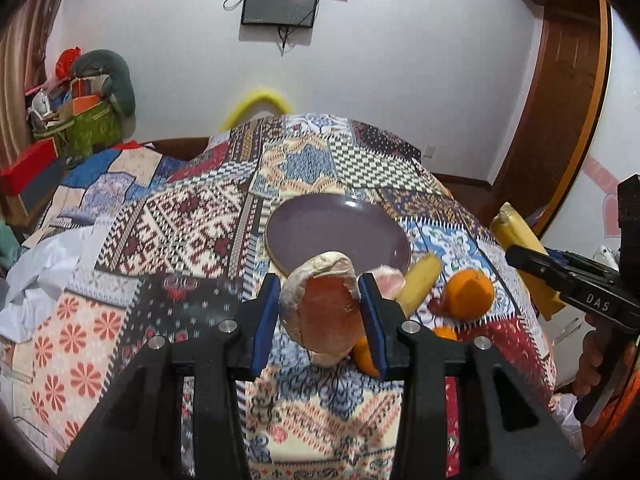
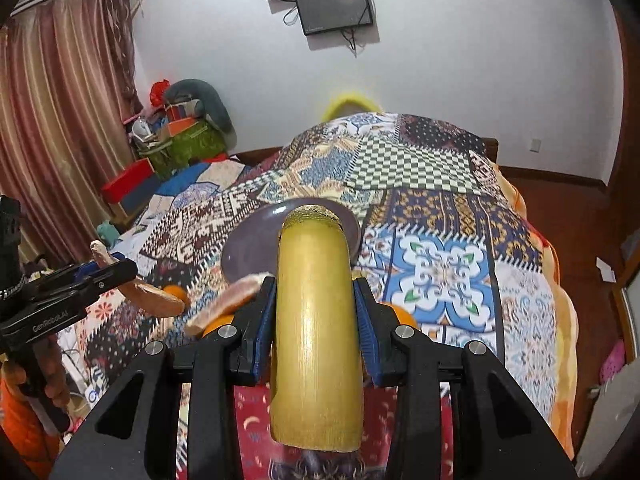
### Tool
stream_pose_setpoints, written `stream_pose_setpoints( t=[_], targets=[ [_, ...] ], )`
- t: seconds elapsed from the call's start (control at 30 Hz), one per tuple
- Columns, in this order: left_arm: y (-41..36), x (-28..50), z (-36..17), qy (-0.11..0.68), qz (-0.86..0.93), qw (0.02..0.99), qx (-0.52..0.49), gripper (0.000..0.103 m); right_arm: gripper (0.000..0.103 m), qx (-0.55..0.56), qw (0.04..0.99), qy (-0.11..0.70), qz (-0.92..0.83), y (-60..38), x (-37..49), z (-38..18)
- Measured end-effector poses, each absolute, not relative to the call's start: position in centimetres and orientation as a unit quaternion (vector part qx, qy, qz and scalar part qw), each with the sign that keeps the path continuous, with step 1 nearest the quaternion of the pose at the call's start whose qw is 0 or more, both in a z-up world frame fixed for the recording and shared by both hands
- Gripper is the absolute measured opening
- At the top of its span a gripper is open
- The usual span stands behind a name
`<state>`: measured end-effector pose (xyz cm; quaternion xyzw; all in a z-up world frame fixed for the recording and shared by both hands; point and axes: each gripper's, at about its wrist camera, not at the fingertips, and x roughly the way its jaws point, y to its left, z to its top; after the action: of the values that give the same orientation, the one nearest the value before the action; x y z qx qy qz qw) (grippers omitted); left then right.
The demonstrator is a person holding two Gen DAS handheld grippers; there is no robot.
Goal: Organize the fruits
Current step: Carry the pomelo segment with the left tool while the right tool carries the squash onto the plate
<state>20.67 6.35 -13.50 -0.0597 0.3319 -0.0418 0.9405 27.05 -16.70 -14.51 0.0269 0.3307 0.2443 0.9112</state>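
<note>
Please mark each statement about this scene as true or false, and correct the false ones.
1. The left gripper holds a pomelo wedge between its jaws. True.
2. The right gripper is open and holds nothing. False: its jaws are closed on a yellow sugarcane piece.
3. The purple plate already has an orange on it. False: nothing lies on the plate; the orange sits on the patterned cloth beside it.
4. The plate lies ahead of both grippers. True.
5. A dark screen hangs on the white wall. True.
</note>
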Motion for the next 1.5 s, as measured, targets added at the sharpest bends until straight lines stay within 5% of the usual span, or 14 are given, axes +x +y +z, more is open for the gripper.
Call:
stream_pose_setpoints(
  t=[0.97,1.5],
  targets=[
    [5.7,31.3,-15.6,0.356,-0.057,0.931,-0.06,0.04,0.034,-0.021,0.911,0.318,0.261,-11.8,36.3,-14.7],
    [6.3,37.1,-19.5,0.421,-0.064,0.901,-0.088,0.04,0.034,-0.098,0.87,0.401,0.269,-8.3,41.5,-18.5]
  ],
)
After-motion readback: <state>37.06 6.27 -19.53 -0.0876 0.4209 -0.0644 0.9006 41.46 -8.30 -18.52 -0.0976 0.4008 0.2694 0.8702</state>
